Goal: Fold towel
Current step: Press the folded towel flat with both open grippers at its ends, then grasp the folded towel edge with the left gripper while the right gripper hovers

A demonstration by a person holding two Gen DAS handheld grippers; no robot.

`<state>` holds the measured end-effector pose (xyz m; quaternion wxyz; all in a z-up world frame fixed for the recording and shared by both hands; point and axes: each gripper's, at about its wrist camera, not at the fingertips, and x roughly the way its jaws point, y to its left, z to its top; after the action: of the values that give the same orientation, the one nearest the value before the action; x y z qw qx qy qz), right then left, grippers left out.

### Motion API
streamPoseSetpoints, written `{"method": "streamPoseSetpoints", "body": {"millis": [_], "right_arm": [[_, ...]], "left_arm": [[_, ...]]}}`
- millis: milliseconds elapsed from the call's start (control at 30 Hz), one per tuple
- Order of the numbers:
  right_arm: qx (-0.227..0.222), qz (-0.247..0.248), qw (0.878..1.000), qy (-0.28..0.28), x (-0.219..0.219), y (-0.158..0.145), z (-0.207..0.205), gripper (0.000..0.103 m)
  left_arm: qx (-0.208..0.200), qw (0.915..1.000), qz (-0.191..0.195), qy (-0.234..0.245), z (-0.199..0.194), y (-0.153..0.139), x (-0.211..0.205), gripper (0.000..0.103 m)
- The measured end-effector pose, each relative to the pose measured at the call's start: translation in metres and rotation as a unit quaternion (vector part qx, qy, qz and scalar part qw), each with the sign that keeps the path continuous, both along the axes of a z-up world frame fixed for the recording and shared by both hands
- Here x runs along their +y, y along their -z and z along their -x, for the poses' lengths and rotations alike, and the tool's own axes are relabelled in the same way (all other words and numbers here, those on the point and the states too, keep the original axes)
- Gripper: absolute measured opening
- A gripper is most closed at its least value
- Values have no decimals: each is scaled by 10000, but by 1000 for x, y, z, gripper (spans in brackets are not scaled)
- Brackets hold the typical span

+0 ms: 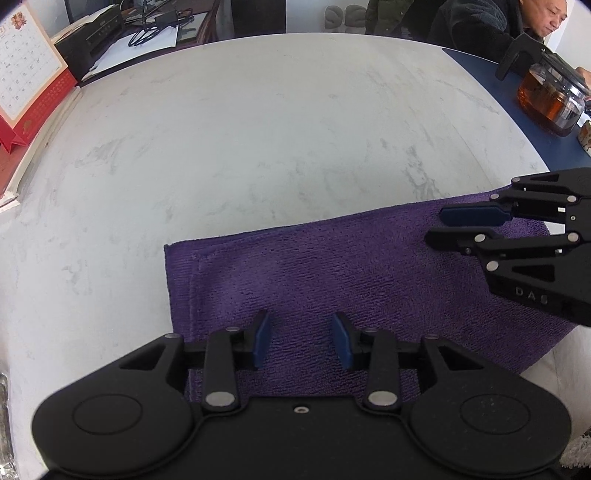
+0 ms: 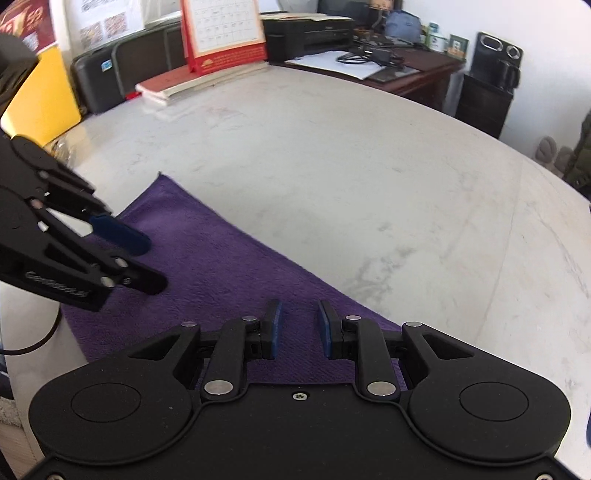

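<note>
A purple towel [image 1: 332, 266] lies flat on the white marble table [image 1: 258, 129] as a long band near the front edge, with a stitched hem at its left end. My left gripper [image 1: 303, 339] hovers over the towel's near left part, open, with nothing between its blue pads. My right gripper [image 1: 437, 226] reaches in from the right above the towel's far right part, also open. In the right wrist view the towel [image 2: 207, 251] runs from far left to under my right gripper [image 2: 299, 328], and my left gripper [image 2: 155, 264] hangs over its left half.
A red desk calendar [image 1: 26, 74] and a black printer [image 1: 92, 37] stand at the table's far left. A glass teapot [image 1: 550, 99] sits on a blue mat [image 1: 517, 122] at the far right, where a person [image 1: 480, 22] sits. Stacked books [image 2: 177, 85] lie beside the calendar [image 2: 225, 33].
</note>
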<state>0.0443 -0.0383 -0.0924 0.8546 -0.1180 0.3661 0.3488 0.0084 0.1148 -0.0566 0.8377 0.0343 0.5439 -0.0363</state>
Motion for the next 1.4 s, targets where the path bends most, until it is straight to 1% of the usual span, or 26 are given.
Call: {"method": "streamPoseSetpoints", "body": {"millis": [100, 200, 300, 500, 600, 667, 733, 867, 967, 1067, 1133, 1200, 1267, 1333, 1400], "right_arm": [[-23, 48, 9995, 326, -17, 1, -5, 20], [125, -86, 9976, 674, -36, 1, -10, 20], [120, -84, 9969, 777, -45, 3, -9, 20], [37, 26, 9970, 766, -42, 5, -6, 21], [44, 15, 9971, 762, -43, 5, -6, 21], [58, 20, 9971, 758, -43, 5, -7, 21], [61, 34, 9971, 763, -43, 5, -7, 21], [79, 57, 9970, 770, -42, 3, -7, 22], [95, 54, 9971, 758, -43, -1, -8, 26], [80, 58, 9972, 738, -44, -5, -8, 26], [77, 44, 9976, 694, -44, -9, -8, 26], [102, 69, 9982, 589, -39, -12, -8, 27], [119, 112, 9987, 486, -34, -13, -8, 32], [138, 158, 9990, 399, -29, -14, -7, 32], [169, 204, 9991, 346, -25, -16, -7, 32]], "left_arm": [[2, 10000, -32, 43, -1, 1, -3, 35], [-5, 10000, -30, 42, 0, 0, -2, 35], [1, 10000, -34, 49, -1, 0, -2, 35], [1, 10000, -36, 68, -2, -1, -3, 35], [-161, 9998, -56, 141, -1, -6, -3, 35], [-342, 9991, -99, 226, -1, -12, -3, 35], [-421, 9987, -148, 234, -2, -13, 0, 35], [-593, 9981, -126, 118, 6, -16, 19, 35], [-722, 9973, -109, 30, 12, -19, 34, 35], [-850, 9963, -86, -61, 18, -21, 48, 37], [-900, 9958, 80, -180, 17, -21, 61, 39], [-915, 9953, 261, -174, 13, -19, 69, 39], [-950, 9945, 425, -132, 6, -17, 75, 43], [-947, 9944, 449, -123, 0, -15, 79, 44], [-927, 9946, 465, -12, -9, -11, 81, 45]]}}
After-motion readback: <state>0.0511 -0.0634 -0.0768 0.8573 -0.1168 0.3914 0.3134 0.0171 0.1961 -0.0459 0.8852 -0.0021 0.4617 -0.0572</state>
